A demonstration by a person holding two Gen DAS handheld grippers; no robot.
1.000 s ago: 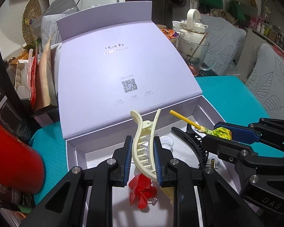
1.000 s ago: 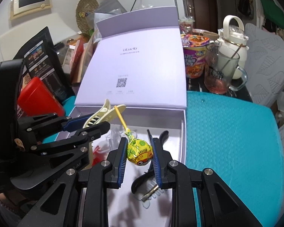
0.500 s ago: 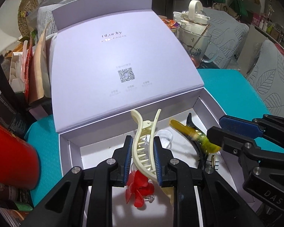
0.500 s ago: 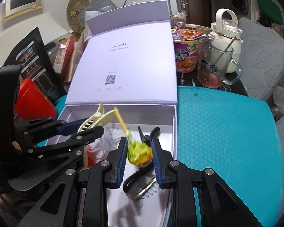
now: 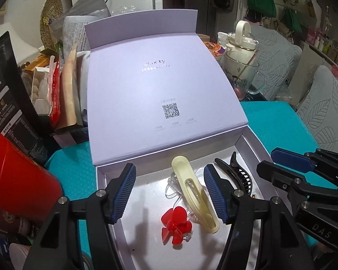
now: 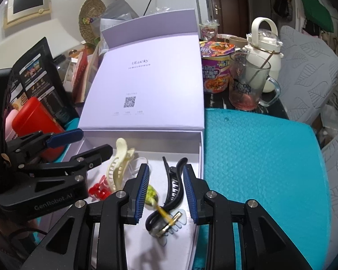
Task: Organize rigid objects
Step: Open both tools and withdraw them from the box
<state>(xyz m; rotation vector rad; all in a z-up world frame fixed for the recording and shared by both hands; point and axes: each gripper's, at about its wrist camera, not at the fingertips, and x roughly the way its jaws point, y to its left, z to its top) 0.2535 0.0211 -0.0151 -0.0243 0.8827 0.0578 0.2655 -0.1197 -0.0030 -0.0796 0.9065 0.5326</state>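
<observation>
In the left wrist view the left hand-held gripper (image 5: 169,193) fills the lower centre, its jaws opening and the pads clear of the cream hair claw (image 5: 195,196). The claw lies free in the box (image 5: 252,145), its long axis running from lower right toward the top of the frame, close by the right pad. The right hand-held gripper (image 6: 165,193), jaws also opening, stands over the yellow lollipop (image 6: 152,194) and black clip (image 6: 174,187) without gripping either. Farther up stands the raised lid.
</observation>
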